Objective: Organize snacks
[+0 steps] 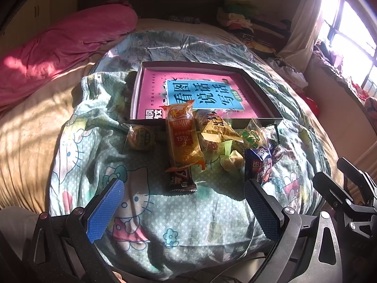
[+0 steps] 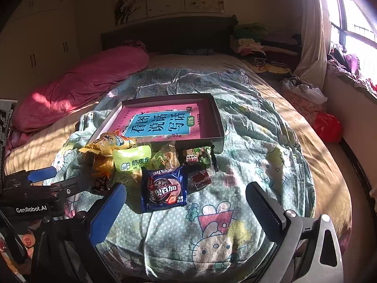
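A pile of snack packets lies on the quilt in front of a dark shallow box that holds a pink and blue book. In the left wrist view I see a long orange packet, a round yellow packet, a brown packet and a blue cookie packet. The blue cookie packet lies nearest in the right wrist view, beside a green packet. My left gripper is open and empty, short of the pile. My right gripper is open and empty, just before the blue cookie packet.
The snacks lie on a Hello Kitty quilt on a bed. A pink duvet lies at the left. Folded clothes and a window are at the right. A red bag sits beside the bed.
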